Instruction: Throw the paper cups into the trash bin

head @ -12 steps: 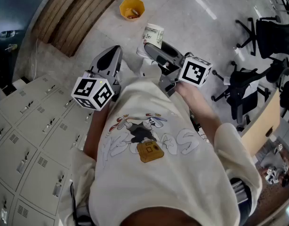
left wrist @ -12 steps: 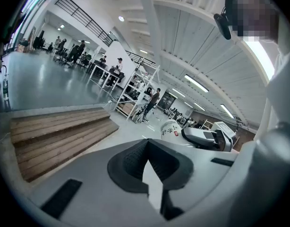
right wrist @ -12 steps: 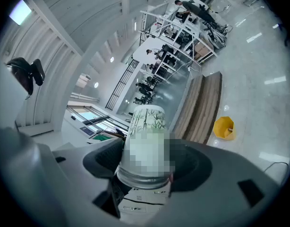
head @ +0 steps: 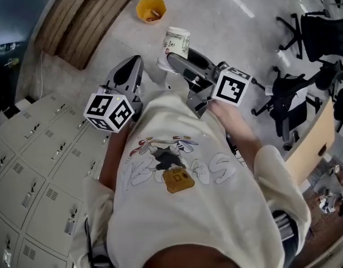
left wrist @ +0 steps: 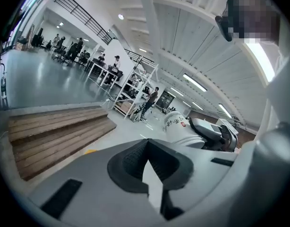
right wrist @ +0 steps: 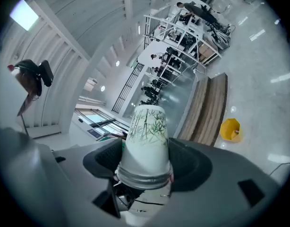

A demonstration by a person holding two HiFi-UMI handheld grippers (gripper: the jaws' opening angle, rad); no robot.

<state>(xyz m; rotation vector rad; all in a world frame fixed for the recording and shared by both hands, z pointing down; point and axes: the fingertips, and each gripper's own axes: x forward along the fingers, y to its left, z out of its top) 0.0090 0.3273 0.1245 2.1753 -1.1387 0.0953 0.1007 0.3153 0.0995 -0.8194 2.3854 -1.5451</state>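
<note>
My right gripper (head: 172,57) is shut on a white paper cup (head: 176,41) with a green bamboo print, held out in front of the person's chest. In the right gripper view the cup (right wrist: 146,141) stands mouth toward the camera between both pads of the right gripper (right wrist: 146,161), and its rim looks like several nested rims. The yellow trash bin (head: 151,9) sits on the floor beyond the cup, and it also shows as the bin (right wrist: 230,129) at the right. My left gripper (head: 133,66) is shut and empty beside it, its pads meeting at the left gripper (left wrist: 147,148). The held cup (left wrist: 179,126) shows to its right.
Wooden steps (head: 87,15) run along the upper left, close to the bin. Grey lockers (head: 32,172) fill the lower left. Black office chairs (head: 305,43) and a wooden desk edge (head: 311,138) stand at the right. Pale polished floor (head: 227,21) lies between.
Hardly anything: the head view has shifted a little, so cup and bin sit slightly further left. The right gripper still grips the cup and the left stays shut.
</note>
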